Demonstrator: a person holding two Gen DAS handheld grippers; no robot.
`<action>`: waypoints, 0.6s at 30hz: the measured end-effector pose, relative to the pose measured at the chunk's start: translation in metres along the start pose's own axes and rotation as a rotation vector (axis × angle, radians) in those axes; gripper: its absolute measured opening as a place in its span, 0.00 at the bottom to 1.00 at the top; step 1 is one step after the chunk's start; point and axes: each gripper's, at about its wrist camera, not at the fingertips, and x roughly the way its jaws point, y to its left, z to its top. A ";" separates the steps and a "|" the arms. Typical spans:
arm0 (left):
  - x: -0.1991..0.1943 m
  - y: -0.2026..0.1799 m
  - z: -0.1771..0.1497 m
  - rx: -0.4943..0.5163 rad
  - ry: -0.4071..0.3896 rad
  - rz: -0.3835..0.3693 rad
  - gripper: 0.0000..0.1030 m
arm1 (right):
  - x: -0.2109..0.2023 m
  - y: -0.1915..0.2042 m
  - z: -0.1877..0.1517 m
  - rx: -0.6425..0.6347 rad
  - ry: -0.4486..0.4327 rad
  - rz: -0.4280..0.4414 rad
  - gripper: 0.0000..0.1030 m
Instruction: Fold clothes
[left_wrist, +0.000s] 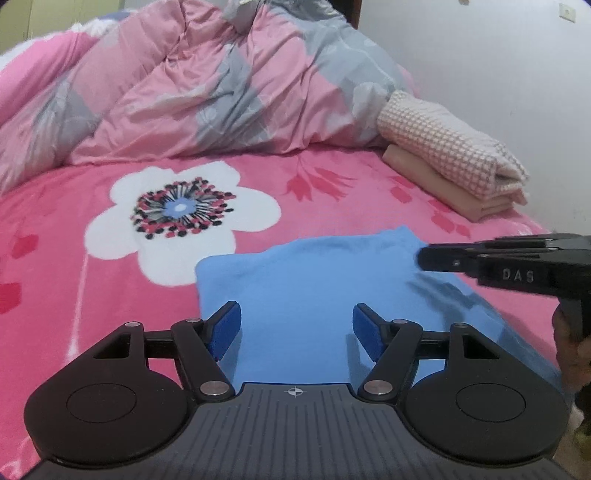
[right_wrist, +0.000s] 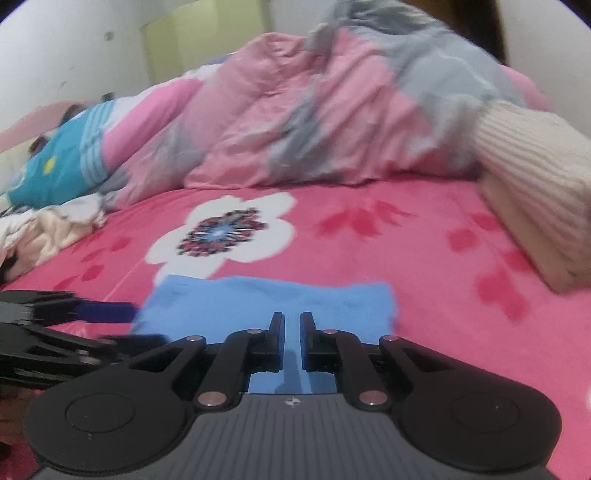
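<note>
A blue garment (left_wrist: 332, 266) lies folded into a flat rectangle on the pink flowered bed sheet (left_wrist: 55, 258). My left gripper (left_wrist: 295, 317) hovers over its near part, open, with nothing between the blue pads. My right gripper (left_wrist: 424, 256) reaches in from the right over the garment's right edge, held by a hand (left_wrist: 572, 354). In the right wrist view the right gripper (right_wrist: 291, 321) has its jaws almost together and grips nothing; the blue garment (right_wrist: 258, 299) shows below. The left gripper (right_wrist: 136, 326) sits at that garment's left edge.
A stack of folded clothes (left_wrist: 443, 158), checked fabric on a peach piece, lies at the back right by the wall. A pink and grey duvet (left_wrist: 221, 81) is heaped across the back. Loose clothes (right_wrist: 44, 229) and a teal item (right_wrist: 62, 162) lie far left.
</note>
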 end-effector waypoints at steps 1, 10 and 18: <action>0.008 0.003 0.000 -0.015 0.015 0.009 0.66 | 0.008 -0.001 0.001 0.004 0.007 0.015 0.08; 0.005 0.016 0.007 -0.015 -0.032 0.020 0.68 | 0.015 -0.022 0.004 -0.015 0.013 -0.143 0.08; 0.033 0.024 0.011 -0.068 0.006 0.038 0.68 | 0.060 -0.031 0.007 0.052 0.064 -0.033 0.08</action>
